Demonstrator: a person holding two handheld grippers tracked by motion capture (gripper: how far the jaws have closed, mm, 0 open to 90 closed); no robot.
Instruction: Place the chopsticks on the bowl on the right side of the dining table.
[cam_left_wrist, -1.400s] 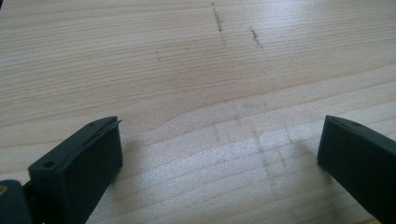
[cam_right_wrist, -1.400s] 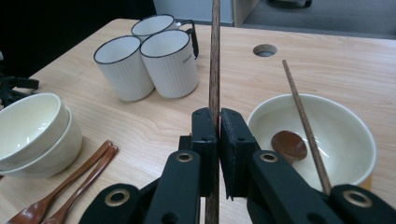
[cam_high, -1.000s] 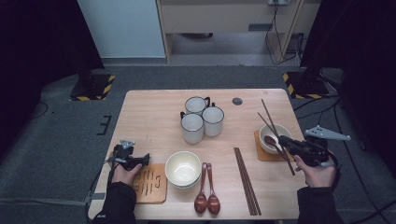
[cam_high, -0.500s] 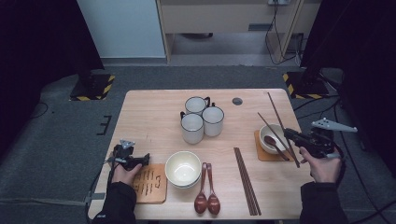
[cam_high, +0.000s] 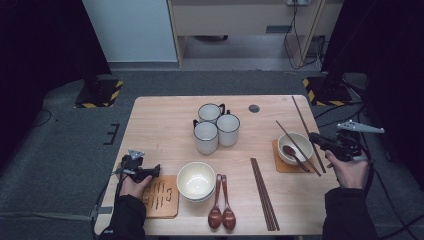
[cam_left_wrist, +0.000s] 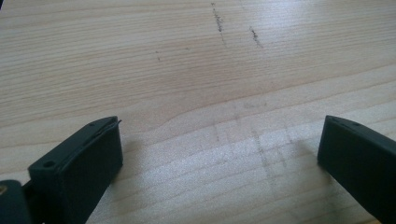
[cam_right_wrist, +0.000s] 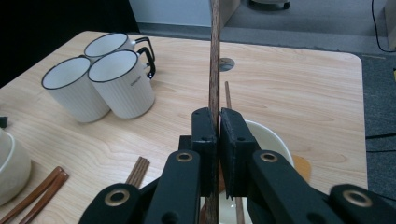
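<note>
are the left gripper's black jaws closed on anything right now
No, the left gripper stands with its black jaws wide apart over the bare light wooden table, nothing between them.

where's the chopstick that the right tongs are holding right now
The dark wooden chopstick is clamped between the jaws of the right tongs at the table's right edge in the high view, just beyond the small white bowl on its orange coaster.

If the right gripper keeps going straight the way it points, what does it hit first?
Probably the small white bowl just beyond the right gripper, which is shut on a dark wooden chopstick; farther on stand the white mugs, though depth is unclear.
</note>
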